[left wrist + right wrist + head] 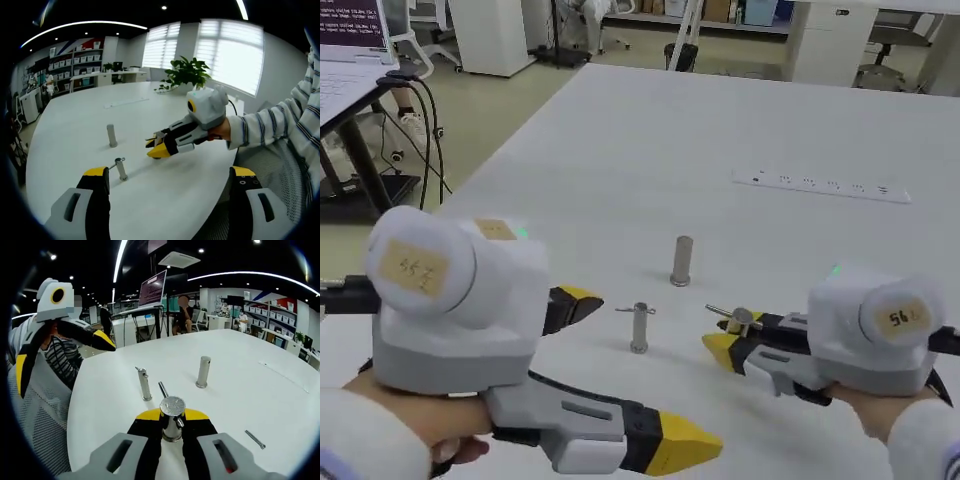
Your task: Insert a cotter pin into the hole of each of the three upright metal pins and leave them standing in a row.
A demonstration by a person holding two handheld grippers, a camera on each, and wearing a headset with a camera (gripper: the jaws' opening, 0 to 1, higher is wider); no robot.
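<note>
My right gripper [728, 334] [173, 416] is shut on an upright metal pin [741, 320] [172, 405] with a cotter pin [163, 389] sticking out near its head. A second metal pin [639, 328] [121, 169] [144, 384] stands on the white table with a cotter pin through its top. A third, plain pin [682, 260] [111, 135] [203, 372] stands farther back. My left gripper [632, 372] [168, 172] is open and holds nothing, its jaws spread wide in front of the second pin. The right gripper [159, 148] faces it across the table.
A loose cotter pin [255, 439] lies on the table to the right of the right gripper. A white power strip [823, 186] [125, 102] lies farther back. A laptop [350, 40] sits on a stand beyond the left table edge. People sit in the background.
</note>
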